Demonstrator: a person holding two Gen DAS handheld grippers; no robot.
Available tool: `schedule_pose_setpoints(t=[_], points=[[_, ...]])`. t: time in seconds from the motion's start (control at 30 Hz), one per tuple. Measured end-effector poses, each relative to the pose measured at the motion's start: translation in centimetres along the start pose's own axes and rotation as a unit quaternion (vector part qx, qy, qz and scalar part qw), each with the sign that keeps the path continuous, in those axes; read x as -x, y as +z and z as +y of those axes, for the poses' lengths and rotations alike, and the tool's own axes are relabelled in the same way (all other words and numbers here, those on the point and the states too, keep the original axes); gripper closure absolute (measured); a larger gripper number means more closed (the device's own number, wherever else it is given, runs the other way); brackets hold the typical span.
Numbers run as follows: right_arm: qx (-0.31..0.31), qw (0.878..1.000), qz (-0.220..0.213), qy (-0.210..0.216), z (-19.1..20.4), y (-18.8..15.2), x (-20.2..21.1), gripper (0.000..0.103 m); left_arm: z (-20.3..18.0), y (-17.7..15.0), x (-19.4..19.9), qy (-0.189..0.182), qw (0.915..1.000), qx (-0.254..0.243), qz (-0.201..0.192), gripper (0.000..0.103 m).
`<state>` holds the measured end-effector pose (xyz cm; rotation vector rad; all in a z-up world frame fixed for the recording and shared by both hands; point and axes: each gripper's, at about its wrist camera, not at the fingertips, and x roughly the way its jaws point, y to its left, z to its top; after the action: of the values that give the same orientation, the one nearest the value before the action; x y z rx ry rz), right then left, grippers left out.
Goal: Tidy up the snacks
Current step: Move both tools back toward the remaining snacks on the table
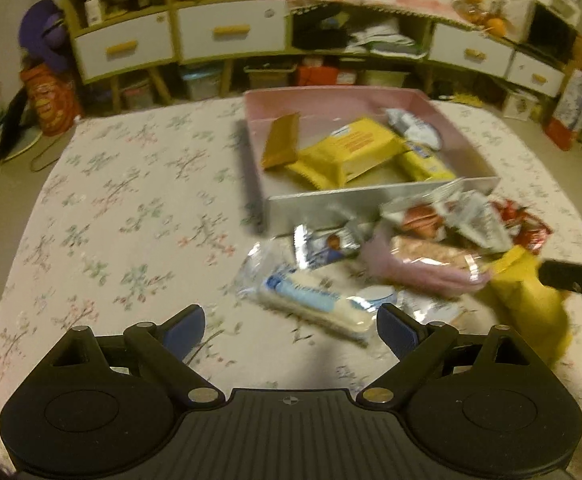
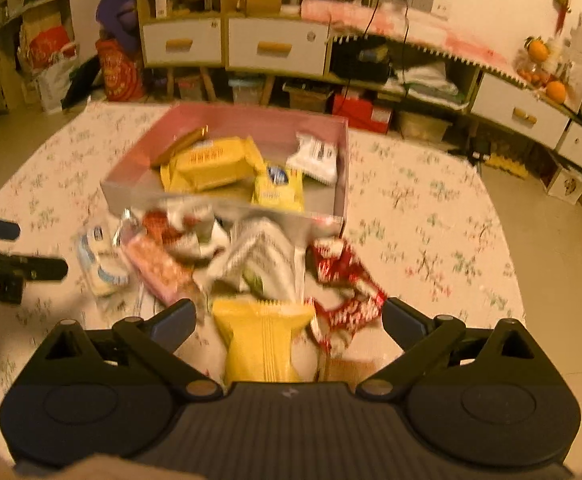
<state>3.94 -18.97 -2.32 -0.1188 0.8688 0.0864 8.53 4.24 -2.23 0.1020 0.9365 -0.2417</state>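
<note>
A pink box (image 1: pixel 375 199) on the floral tablecloth holds yellow packets (image 1: pixel 351 152), a gold bar (image 1: pixel 281 142) and a white packet. In front of it lies a loose pile of snacks. My left gripper (image 1: pixel 291 332) is open just short of a blue-and-white wafer packet (image 1: pixel 311 304), which touches neither finger. My right gripper (image 2: pixel 289 320) is open too, with a yellow packet (image 2: pixel 263 344) lying between its fingers, untouched by the pads. A red wrapper (image 2: pixel 347 288) lies beside that packet, a pink bar (image 2: pixel 159 268) to its left. The box (image 2: pixel 227 120) stands beyond the pile.
The left gripper (image 2: pixel 35 248) shows at the left edge of the right wrist view, the right gripper (image 1: pixel 579 248) at the right edge of the left one. Bare tablecloth (image 1: pixel 131 208) stretches left of the box. Cabinets with white drawers (image 2: pixel 275 44) line the far wall.
</note>
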Motion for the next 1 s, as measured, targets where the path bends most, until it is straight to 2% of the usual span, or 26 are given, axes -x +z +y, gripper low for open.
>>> schedule_pose_setpoints(t=[0.17,0.43,0.67,0.73,1.0], points=[[0.015,0.999,0.038,-0.005,0.4,-0.8,-1.0,0.004,0.5,0.3,-1.2,0.018,0.9987,0.047,0.010,0.009],[0.036,0.998,0.057,-0.001,1.3,-1.1,-1.4,0.004,-0.9,1.6,-3.9,0.037,0.9943,0.096,0.026,0.009],[0.043,0.997,0.068,-0.003,1.4,-1.2,-1.9,0.004,-2.2,1.4,-6.5,0.064,0.9926,0.083,0.061,0.009],[0.045,0.996,0.071,-0.002,1.5,-1.3,-2.0,0.005,-2.3,0.8,-6.9,0.058,0.9925,0.074,0.079,0.009],[0.054,0.996,0.075,0.000,1.5,-1.5,-2.1,0.005,-0.9,-0.7,-5.6,0.032,0.9953,0.027,0.087,0.008]])
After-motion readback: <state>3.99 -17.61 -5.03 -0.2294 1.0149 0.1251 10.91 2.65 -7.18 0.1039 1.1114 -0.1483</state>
